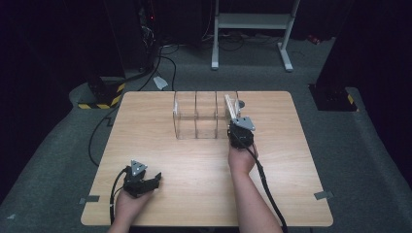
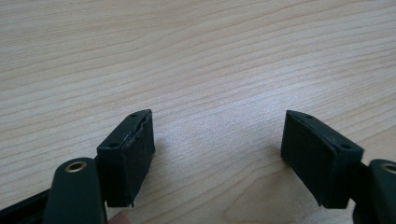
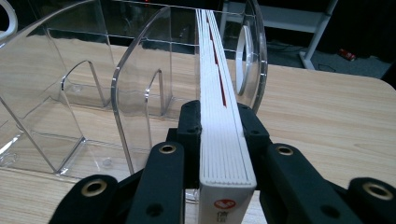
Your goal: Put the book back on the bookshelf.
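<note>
A clear acrylic divider rack [image 1: 197, 116] stands upright at the middle back of the wooden table [image 1: 194, 165]. My right gripper [image 1: 238, 127] is at the rack's right end, shut on a thin white book [image 1: 231, 108]. In the right gripper view the book [image 3: 224, 140] runs edge-up from between the jaws of that gripper [image 3: 219, 116] into the rightmost slot of the rack [image 3: 70, 93], against a curved clear divider. Near the table's front left my left gripper [image 1: 154, 180] rests low. Its jaws [image 2: 217, 144] stand wide open over bare wood.
Behind the table, a white metal stand [image 1: 252, 22] and cables lie on the grey floor. A yellow-and-black striped base [image 1: 99, 99] sits off the back left corner. Grey tape marks [image 1: 323, 195] stick at the table's front corners. Bare wood [image 2: 187, 56] spreads between the two hands.
</note>
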A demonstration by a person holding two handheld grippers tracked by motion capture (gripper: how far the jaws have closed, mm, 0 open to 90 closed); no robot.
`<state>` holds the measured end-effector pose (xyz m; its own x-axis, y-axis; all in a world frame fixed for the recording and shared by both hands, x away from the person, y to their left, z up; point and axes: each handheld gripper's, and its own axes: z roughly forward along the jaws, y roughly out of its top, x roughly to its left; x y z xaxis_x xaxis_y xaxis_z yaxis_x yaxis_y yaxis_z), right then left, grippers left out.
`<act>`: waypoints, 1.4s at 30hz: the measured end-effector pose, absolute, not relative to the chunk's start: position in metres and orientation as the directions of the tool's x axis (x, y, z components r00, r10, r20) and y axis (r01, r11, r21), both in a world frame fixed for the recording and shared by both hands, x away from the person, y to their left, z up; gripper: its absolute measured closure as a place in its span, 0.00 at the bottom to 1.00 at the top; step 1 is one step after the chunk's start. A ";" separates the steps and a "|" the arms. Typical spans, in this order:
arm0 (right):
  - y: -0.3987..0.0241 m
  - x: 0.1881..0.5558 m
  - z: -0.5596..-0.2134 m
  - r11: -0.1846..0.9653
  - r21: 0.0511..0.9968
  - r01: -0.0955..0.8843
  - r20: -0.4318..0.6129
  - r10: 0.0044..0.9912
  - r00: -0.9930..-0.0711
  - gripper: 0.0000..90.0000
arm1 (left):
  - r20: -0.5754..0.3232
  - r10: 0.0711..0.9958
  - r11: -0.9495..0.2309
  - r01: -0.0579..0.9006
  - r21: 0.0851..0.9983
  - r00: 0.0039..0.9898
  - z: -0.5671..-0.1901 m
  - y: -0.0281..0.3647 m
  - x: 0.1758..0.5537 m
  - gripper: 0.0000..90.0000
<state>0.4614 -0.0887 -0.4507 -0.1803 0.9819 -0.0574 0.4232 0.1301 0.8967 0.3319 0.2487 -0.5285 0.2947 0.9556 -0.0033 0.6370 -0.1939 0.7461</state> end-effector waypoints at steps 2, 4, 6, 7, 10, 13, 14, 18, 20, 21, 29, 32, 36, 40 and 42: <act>-0.088 0.461 -0.451 0.129 0.898 0.421 -0.057 0.982 -0.181 0.83 | -0.003 0.956 -0.194 0.637 0.746 0.295 -0.529 0.249 0.332 0.29; -0.087 0.461 -0.452 0.130 0.897 0.422 -0.060 0.983 -0.176 0.83 | -0.003 0.955 -0.194 0.637 0.746 0.295 -0.529 0.249 0.332 0.29; -0.087 0.461 -0.453 0.126 0.896 0.427 -0.054 0.983 -0.176 0.83 | -0.003 0.955 -0.194 0.637 0.746 0.295 -0.529 0.249 0.332 0.29; -0.087 0.461 -0.453 0.118 0.892 0.437 -0.044 0.984 -0.175 0.83 | -0.003 0.956 -0.194 0.637 0.746 0.295 -0.529 0.249 0.332 0.29; -0.088 0.460 -0.454 0.107 0.892 0.439 -0.031 0.984 -0.178 0.81 | -0.003 0.956 -0.193 0.637 0.747 0.294 -0.529 0.249 0.332 0.29; -0.089 0.460 -0.454 0.102 0.890 0.444 -0.020 0.982 -0.186 0.78 | -0.003 0.956 -0.193 0.637 0.747 0.294 -0.529 0.249 0.332 0.29; -0.090 0.459 -0.452 0.095 0.890 0.446 -0.011 0.982 -0.188 0.75 | -0.003 0.956 -0.193 0.637 0.747 0.294 -0.529 0.249 0.332 0.29; -0.094 0.455 -0.452 0.091 0.885 0.456 0.003 0.980 -0.200 0.72 | -0.003 0.955 -0.194 0.637 0.746 0.295 -0.529 0.249 0.332 0.29; -0.096 0.453 -0.454 0.090 0.884 0.459 0.008 0.978 -0.207 0.72 | -0.003 0.956 -0.194 0.637 0.746 0.295 -0.529 0.249 0.332 0.29; -0.096 0.453 -0.454 0.090 0.884 0.459 0.008 0.978 -0.207 0.72 | -0.003 0.956 -0.194 0.637 0.746 0.295 -0.529 0.249 0.332 0.29; -0.105 0.437 -0.460 0.078 0.885 0.458 0.039 0.970 -0.240 0.70 | -0.003 0.955 -0.195 0.637 0.746 0.295 -0.529 0.249 0.332 0.29; -0.107 0.431 -0.461 0.076 0.886 0.458 0.046 0.967 -0.251 0.71 | -0.002 0.956 -0.195 0.637 0.746 0.295 -0.529 0.249 0.332 0.29; -0.111 0.426 -0.463 0.067 0.887 0.457 0.061 0.964 -0.259 0.75 | -0.002 0.955 -0.195 0.637 0.746 0.295 -0.529 0.249 0.332 0.29; -0.113 0.425 -0.465 0.057 0.884 0.464 0.075 0.962 -0.261 0.77 | 0.001 0.955 -0.199 0.638 0.744 0.297 -0.528 0.249 0.332 0.29; -0.114 0.425 -0.465 0.052 0.882 0.469 0.083 0.961 -0.262 0.78 | -0.002 0.955 -0.195 0.637 0.746 0.295 -0.529 0.249 0.332 0.29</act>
<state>0.4253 -0.1139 -0.4654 -0.2621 0.9615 0.0830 0.4691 0.0518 0.8816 0.3319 0.2487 -0.5285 0.2951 0.9555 -0.0019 0.6368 -0.1952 0.7459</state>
